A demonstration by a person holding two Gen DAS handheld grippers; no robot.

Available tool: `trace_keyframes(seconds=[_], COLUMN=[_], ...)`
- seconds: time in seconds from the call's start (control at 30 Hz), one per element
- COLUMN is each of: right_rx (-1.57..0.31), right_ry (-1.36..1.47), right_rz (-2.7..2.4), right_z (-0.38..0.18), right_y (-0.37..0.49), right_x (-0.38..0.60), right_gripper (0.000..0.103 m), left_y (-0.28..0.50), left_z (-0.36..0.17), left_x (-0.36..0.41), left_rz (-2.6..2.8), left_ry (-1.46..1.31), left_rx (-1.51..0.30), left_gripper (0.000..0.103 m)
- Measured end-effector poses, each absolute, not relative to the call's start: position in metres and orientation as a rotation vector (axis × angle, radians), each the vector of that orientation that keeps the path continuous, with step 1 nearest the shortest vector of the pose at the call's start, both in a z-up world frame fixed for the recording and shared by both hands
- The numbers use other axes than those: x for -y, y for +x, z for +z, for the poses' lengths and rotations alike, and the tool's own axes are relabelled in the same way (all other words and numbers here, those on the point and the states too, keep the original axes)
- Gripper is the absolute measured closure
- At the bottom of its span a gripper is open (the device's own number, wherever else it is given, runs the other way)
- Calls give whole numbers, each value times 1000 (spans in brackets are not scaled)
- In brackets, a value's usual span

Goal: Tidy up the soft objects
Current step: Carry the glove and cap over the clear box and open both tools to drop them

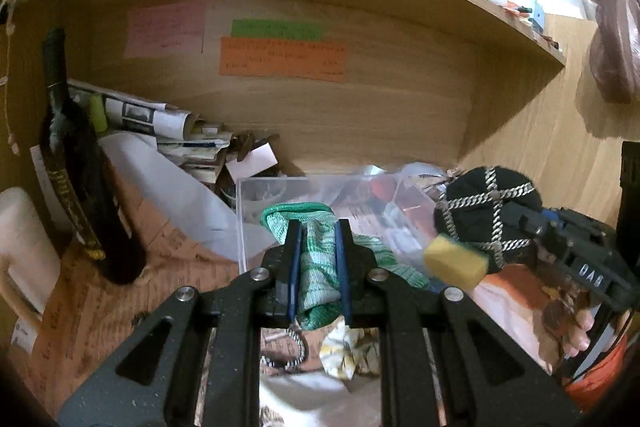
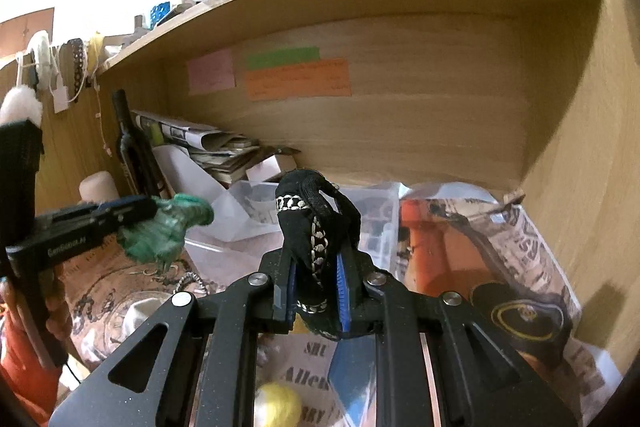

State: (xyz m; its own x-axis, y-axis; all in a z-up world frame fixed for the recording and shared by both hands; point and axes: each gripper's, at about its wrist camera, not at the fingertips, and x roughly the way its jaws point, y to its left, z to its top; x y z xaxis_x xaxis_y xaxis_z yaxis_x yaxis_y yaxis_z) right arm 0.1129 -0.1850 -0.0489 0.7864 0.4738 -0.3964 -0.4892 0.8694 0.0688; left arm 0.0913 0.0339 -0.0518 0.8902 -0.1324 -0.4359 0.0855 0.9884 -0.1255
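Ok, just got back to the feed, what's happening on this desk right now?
A person holds a tool in each hand, both lifted over the cluttered desk under the shelf. The left tool is shut on a green knit cloth, held just in front of the clear plastic bin. The right tool is shut on a black fabric piece with silver chain trim. Neither item has been put down yet.

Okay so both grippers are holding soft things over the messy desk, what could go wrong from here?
The green knit cloth hangs loose from the left gripper and could drag over the clear plastic box. The black chain-trimmed item in the right gripper has dangling loops that might snag. The dark bottle stands upright close by; a wide left swing might topple it.
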Motion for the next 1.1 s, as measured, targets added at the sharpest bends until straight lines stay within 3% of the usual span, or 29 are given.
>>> trace_keyframes(seconds=[0.4,0.8,1.1], right_rx=[-460,-378,-492], right_ry=[-115,-164,-201], right_rz=[564,500,490], right_z=[-62,-32,-57], right_y=[140,174,210], right_x=[154,145,125], right_gripper=[89,89,89], left_y=[163,201,234], left_z=[-72,-70,-86], left_x=[-41,-39,-37], left_rz=[-133,-110,-115], left_ry=[-119,-87,-70], left_rx=[-596,-625,-705], left_gripper=[87,87,87])
